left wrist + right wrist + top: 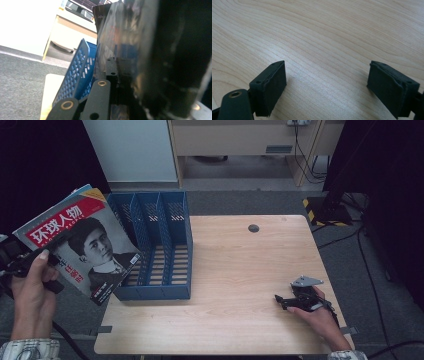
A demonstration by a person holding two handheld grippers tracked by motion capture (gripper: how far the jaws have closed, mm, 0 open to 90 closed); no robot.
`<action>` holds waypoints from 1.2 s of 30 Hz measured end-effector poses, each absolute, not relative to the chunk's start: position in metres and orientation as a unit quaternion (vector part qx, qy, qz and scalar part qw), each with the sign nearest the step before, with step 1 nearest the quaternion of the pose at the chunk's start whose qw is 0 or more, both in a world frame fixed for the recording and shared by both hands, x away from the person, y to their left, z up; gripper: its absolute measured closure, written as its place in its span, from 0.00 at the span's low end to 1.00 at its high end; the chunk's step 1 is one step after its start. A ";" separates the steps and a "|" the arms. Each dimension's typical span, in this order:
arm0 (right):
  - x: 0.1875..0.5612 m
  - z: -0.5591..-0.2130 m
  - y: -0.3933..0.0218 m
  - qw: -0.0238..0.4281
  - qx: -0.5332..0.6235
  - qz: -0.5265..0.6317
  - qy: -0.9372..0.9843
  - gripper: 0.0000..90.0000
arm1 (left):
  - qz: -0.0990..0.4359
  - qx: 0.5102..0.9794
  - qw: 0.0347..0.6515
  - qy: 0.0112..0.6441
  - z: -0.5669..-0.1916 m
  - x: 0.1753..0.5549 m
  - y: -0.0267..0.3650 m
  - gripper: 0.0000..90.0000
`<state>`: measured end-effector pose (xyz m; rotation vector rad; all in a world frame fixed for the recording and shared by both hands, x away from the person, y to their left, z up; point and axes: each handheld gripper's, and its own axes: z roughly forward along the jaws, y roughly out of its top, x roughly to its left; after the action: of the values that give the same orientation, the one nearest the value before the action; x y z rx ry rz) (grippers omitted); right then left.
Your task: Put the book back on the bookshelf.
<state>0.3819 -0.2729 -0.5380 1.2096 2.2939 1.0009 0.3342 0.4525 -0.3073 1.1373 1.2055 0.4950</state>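
Here, glossy magazine [80, 245] with red title band, white Chinese characters and a black-and-white portrait cover, tilted, held off the desk's [235, 285] left edge, just beside the blue file rack [155, 250]. Clamped in the left gripper [30, 260], jaws closed on its lower edge. Right gripper [295, 300] resting on the desk, jaws wide apart, gripping nothing.

The surface [240, 285] is a light wood-grain top with a small dark round hole [253, 228] near its far edge. A blue file rack [157, 250] with three slotted compartments stands directly on its far left part. The right gripper [280, 298] rests on the near right part, jaws apart.
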 end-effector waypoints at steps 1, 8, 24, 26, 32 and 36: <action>0.382 -0.538 -0.273 0.181 0.427 0.354 0.812 0.17 | 0.218 0.498 0.649 0.532 -0.308 0.334 0.454 0.96; 0.382 -0.538 -0.273 0.181 0.428 0.354 0.812 0.17 | 0.227 0.500 0.640 0.537 -0.312 0.339 0.460 0.96; 0.383 -0.538 -0.273 0.181 0.427 0.354 0.812 0.17 | 0.232 0.506 0.633 0.538 -0.313 0.354 0.449 0.96; 0.382 -0.538 -0.273 0.181 0.427 0.354 0.812 0.17 | 0.231 0.506 0.634 0.537 -0.312 0.356 0.448 0.96; 0.383 -0.538 -0.273 0.181 0.426 0.354 0.813 0.17 | 0.230 0.507 0.634 0.537 -0.312 0.361 0.445 0.96; 0.383 -0.538 -0.273 0.181 0.426 0.354 0.813 0.17 | 0.228 0.506 0.636 0.537 -0.312 0.364 0.442 0.96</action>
<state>0.3828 -0.2730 -0.5381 1.2026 2.2960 1.0002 0.3644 0.4424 -0.3125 1.1555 1.2269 0.5216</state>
